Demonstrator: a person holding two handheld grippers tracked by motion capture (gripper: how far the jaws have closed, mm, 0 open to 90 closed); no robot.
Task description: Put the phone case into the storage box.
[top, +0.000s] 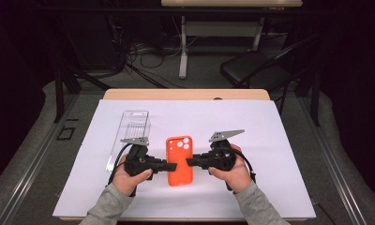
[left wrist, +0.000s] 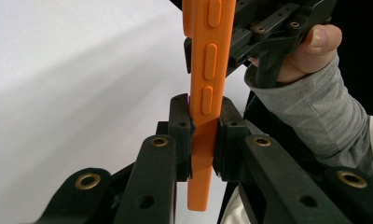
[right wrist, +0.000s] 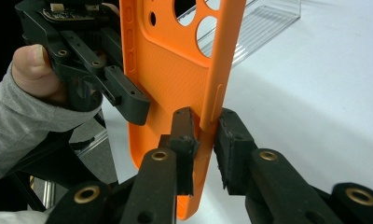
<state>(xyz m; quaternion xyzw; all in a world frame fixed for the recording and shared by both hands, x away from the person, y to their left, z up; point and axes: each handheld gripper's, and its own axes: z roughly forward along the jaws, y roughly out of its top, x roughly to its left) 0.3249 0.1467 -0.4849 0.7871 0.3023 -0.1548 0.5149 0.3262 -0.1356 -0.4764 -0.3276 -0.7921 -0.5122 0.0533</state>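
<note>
An orange phone case [top: 179, 161] with camera holes is held just above the white mat [top: 279, 150], between both grippers. My left gripper [top: 172, 165] is shut on the case's left edge; in the left gripper view its pads [left wrist: 181, 122] clamp the side of the case [left wrist: 208, 70] with the buttons. My right gripper [top: 189, 162] is at the opposite edge. In the right gripper view its jaws [right wrist: 204, 135] straddle the rim of the case [right wrist: 175, 70], pads against it. A hand holds each gripper.
A clear plastic box [top: 131, 131] lies on the mat behind my left gripper, also seen as the clear plastic box [right wrist: 259, 23] beyond the case. The mat covers a wooden table [top: 185, 93]. A dark chair [top: 256, 70] stands on the floor beyond.
</note>
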